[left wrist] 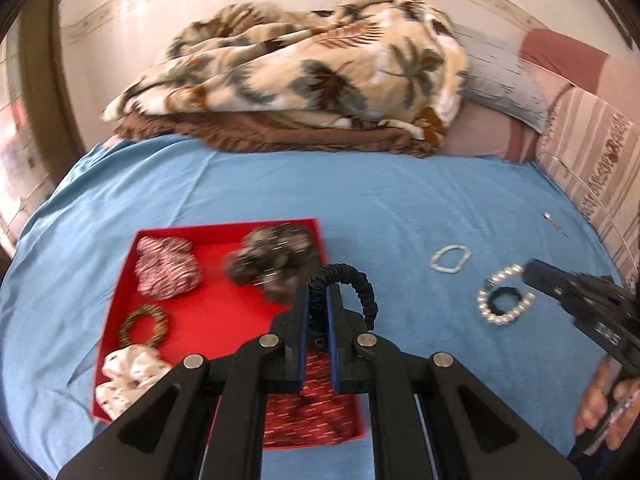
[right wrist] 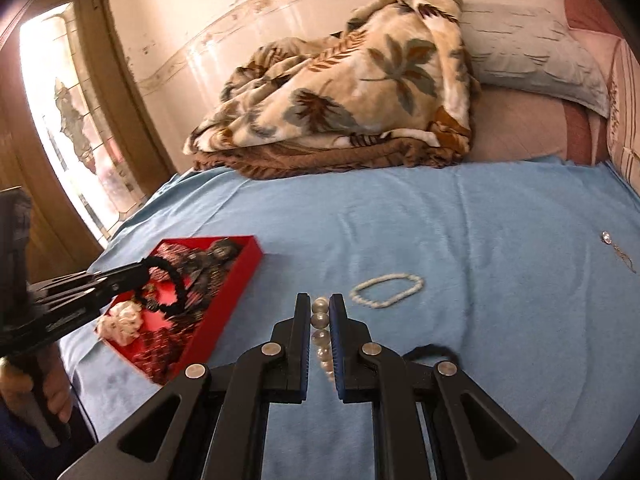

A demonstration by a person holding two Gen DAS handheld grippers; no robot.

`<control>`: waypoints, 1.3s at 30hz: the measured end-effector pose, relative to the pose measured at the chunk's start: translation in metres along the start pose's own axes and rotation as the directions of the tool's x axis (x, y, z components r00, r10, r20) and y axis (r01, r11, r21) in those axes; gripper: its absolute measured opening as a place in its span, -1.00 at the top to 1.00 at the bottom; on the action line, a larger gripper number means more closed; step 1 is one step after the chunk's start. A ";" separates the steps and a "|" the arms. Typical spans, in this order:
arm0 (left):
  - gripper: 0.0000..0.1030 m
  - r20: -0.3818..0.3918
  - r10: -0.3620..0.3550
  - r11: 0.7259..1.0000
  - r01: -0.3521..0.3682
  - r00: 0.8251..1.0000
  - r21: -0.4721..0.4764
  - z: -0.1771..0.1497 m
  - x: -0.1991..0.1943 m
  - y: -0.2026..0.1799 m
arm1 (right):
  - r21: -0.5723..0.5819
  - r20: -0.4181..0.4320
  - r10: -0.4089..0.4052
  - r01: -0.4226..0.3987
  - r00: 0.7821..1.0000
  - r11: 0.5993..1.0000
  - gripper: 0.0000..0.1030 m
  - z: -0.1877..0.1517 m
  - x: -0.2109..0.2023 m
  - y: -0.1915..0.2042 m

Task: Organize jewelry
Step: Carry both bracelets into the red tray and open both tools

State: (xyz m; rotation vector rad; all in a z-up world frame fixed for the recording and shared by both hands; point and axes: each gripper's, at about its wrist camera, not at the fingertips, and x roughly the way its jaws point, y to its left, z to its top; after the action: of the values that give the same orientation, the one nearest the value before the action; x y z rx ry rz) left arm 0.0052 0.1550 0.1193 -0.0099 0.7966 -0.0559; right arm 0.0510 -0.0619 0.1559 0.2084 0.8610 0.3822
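Left hand-held gripper (left wrist: pixel 318 304) clamped on black scrunchie (left wrist: pixel 352 280), held over red tray (left wrist: pixel 120 280) edge for drop-in. Right hand-held gripper (right wrist: pixel 320 312) pinched on large pearl bracelet (right wrist: pixel 321 334) on blue bedsheet (right wrist: pixel 480 220), next for tray.

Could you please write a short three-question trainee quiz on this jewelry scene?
1. True or false: the left tongs are shut on the black scrunchie.
2. What lies between the right tongs? A) large pearl bracelet B) small white bead bracelet C) pendant
3. Fill in: the zebra-striped scrunchie lies in the ___ tray.

Key: 1 true; 2 A; 3 red.
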 end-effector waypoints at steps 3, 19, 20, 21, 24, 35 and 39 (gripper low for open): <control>0.84 -0.002 0.013 0.999 -0.013 1.000 -0.045 -0.004 0.000 0.025 | -0.004 -0.018 0.013 -0.013 1.000 1.000 0.80 -0.003 0.000 0.016; 0.84 -0.082 -0.032 0.964 0.009 0.996 -0.265 -0.016 0.037 0.132 | -0.122 -0.068 0.086 -0.094 0.994 0.988 0.80 0.026 0.026 0.130; 0.84 -0.094 -0.038 0.963 0.011 0.995 -0.268 -0.016 0.040 0.135 | -0.125 -0.078 0.097 -0.106 0.992 0.986 0.80 0.027 0.031 0.138; 0.84 -0.104 -0.043 0.961 0.012 0.994 -0.276 -0.015 0.045 0.140 | -0.129 -0.087 0.107 -0.118 0.990 0.985 0.80 0.028 0.035 0.145; 0.84 -0.122 -0.062 0.951 0.021 0.991 -0.307 -0.015 0.055 0.155 | -0.142 -0.122 0.138 -0.155 0.983 0.978 0.80 0.026 0.050 0.171; 0.84 -0.150 -0.129 0.910 0.058 0.980 -0.410 -0.016 0.074 0.188 | -0.190 -0.247 0.177 -0.226 0.953 0.955 0.79 0.000 0.100 0.237; 0.84 -0.165 -0.137 0.919 0.063 0.977 -0.390 -0.017 0.079 0.182 | -0.183 -0.295 0.138 -0.197 0.946 0.963 0.79 -0.013 0.122 0.232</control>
State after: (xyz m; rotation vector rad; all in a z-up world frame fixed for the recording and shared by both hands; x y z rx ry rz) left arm 0.0568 0.3329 0.0459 -0.4238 0.9879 0.0026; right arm 0.0568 0.1999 0.1389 0.0304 1.0769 0.6713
